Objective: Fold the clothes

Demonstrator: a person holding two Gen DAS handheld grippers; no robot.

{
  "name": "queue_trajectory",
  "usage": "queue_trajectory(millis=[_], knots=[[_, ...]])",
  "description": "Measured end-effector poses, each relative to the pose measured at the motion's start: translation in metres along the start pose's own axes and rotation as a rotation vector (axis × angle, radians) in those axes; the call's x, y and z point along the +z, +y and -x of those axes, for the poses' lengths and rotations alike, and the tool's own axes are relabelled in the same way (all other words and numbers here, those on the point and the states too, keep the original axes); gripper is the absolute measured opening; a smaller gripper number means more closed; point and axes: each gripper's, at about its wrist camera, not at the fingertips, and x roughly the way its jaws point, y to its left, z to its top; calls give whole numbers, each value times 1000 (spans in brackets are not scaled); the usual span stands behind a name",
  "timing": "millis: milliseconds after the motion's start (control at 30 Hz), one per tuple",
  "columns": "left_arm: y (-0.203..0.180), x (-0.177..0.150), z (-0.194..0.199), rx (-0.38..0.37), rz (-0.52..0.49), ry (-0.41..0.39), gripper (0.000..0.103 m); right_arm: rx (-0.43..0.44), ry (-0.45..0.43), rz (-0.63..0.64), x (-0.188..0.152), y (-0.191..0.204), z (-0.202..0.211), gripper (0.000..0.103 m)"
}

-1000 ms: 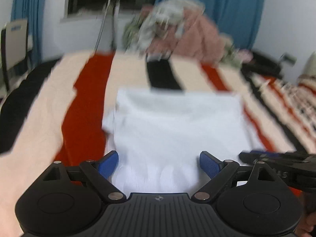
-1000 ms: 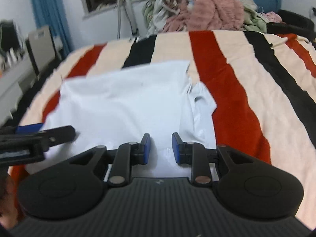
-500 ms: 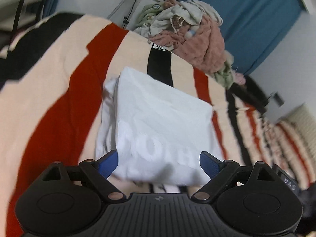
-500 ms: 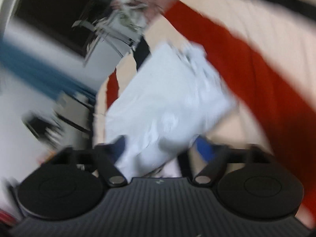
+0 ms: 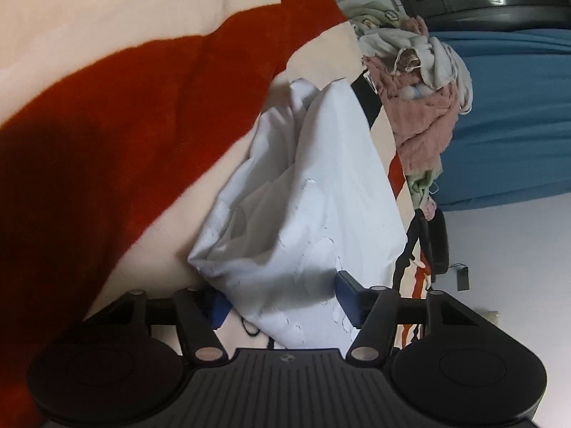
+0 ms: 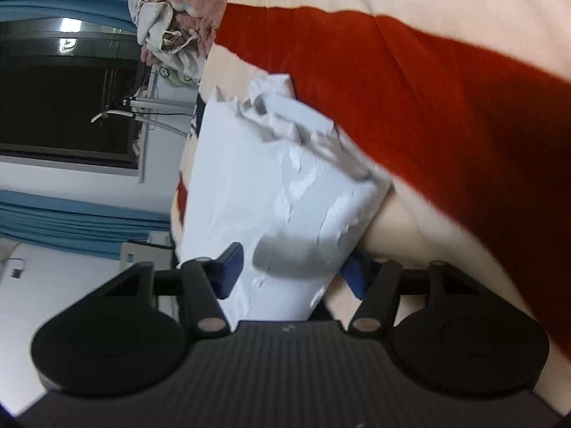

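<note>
Left wrist: white garment (image 5: 321, 192) bears cracked, unreadable white print.

Soft indoor light; a lamp glints in the dark window (image 6: 67, 44). The right wrist view is motion-blurred, the left sharper, shadowed at left, both fisheye-bent at edges.

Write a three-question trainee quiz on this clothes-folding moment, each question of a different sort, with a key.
1. True or false: the white garment lies between the fingers of both the left gripper and the right gripper.
2. Which colours stripe the blanket under it? A) red, cream and black B) green and yellow C) plain blue
3. Fill in: the pile of unfolded clothes sits at the bed's far end, before a ____ curtain.

Key: 1 true; 2 A; 3 blue.
</note>
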Motion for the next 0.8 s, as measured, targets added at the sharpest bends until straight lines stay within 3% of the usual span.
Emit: queue_trajectory(millis=[133, 267, 367, 467, 600, 800], knots=[[2, -1, 4, 1, -8, -17, 50, -20, -13, 30, 4, -6, 3, 43], [-1, -3, 13, -11, -27, -45, 28, 7, -38, 66, 1, -5, 16, 22], [-4, -5, 25, -51, -38, -60, 18, 41, -63, 93, -4, 2, 29, 19], [-11, -5, 43, -92, -42, -44, 15, 79, -64, 72, -8, 6, 51, 18], [-33, -15, 61, -151, -63, 37, 14, 101, -63, 11, -3, 12, 95, 18], [-97, -38, 74, -163, -150, 205, 14, 89, -93, 27, 10, 33, 176, 18]])
